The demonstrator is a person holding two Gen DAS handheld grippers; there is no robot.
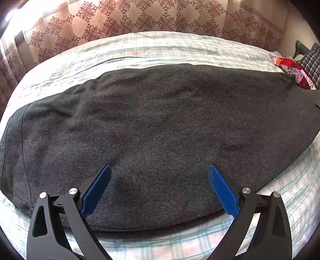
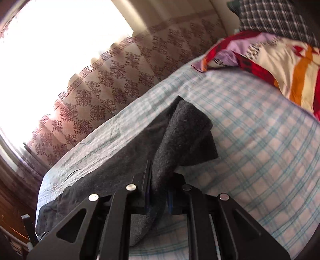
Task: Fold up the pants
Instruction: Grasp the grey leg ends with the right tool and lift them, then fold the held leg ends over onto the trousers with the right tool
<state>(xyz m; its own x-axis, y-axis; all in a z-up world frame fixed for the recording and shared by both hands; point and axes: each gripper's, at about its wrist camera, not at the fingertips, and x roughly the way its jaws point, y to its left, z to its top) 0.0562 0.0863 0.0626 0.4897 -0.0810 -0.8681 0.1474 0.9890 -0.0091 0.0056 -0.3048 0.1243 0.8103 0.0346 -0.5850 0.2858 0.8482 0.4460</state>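
Dark grey pants [image 1: 160, 130] lie flat across a checked bedsheet [image 1: 140, 50], filling most of the left wrist view. My left gripper [image 1: 159, 170] hovers over their near edge, open, its blue pads [image 1: 96, 190] wide apart with only cloth beneath them. In the right wrist view my right gripper [image 2: 158, 198] is shut on an end of the pants [image 2: 180, 140]. That end is lifted off the bed and stands up bunched above the jaws, while the remaining fabric trails down to the left.
A bright red, orange and cream pillow [image 2: 280, 66] and a dark checked cloth [image 2: 276, 18] lie at the head of the bed. A patterned curtain [image 1: 140, 18] hangs behind the bed. Sunlit window glare [image 2: 60, 40] fills the upper left of the right wrist view.
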